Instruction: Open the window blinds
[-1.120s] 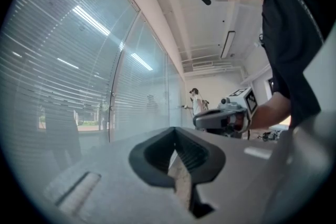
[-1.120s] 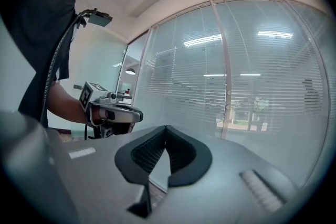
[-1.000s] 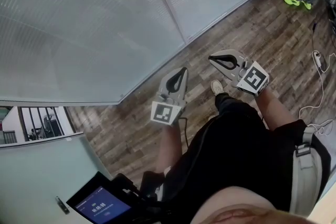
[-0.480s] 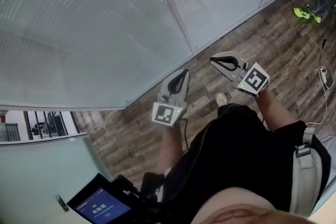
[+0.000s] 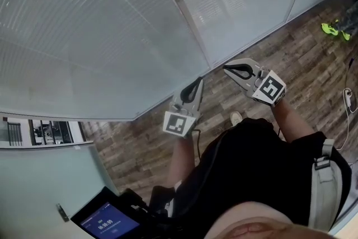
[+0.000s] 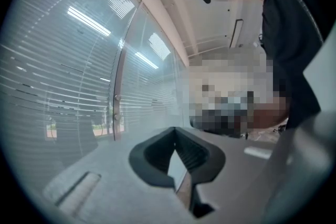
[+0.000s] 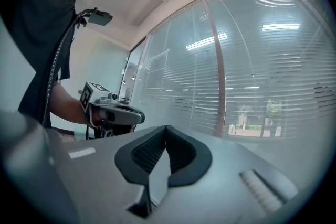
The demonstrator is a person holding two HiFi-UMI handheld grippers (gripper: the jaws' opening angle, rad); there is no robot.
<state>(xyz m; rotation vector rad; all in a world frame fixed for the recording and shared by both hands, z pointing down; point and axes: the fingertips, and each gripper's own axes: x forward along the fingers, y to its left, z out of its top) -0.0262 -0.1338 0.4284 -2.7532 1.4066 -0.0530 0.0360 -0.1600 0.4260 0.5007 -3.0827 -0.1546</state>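
Note:
The window blinds (image 5: pixel 84 25) are white horizontal slats, closed, behind tall glass panels split by a vertical post (image 5: pixel 179 3). My left gripper (image 5: pixel 197 81) is held level over the wooden floor and points at the foot of the glass, a short way off it. My right gripper (image 5: pixel 226 68) is beside it, a little nearer the glass. Both are shut and hold nothing. In the left gripper view the left gripper (image 6: pixel 175 129) faces the blinds (image 6: pixel 52 86) and the post (image 6: pixel 116 97). In the right gripper view the right gripper (image 7: pixel 166 127) faces the blinds (image 7: pixel 273 71), with the left gripper (image 7: pixel 118 113) at its left.
Dark wooden floor (image 5: pixel 268 59) runs along the glass. A device with a lit blue screen (image 5: pixel 109 221) hangs at my lower left. Neon green shoes (image 5: pixel 335 29) and a white cable (image 5: pixel 349 98) lie at the right. My shoe (image 5: pixel 236 117) shows under the grippers.
I have stepped toward the glass wall with both grippers. The foot of the glass and the post now lie nearer the gripper tips. Both grippers stay shut.

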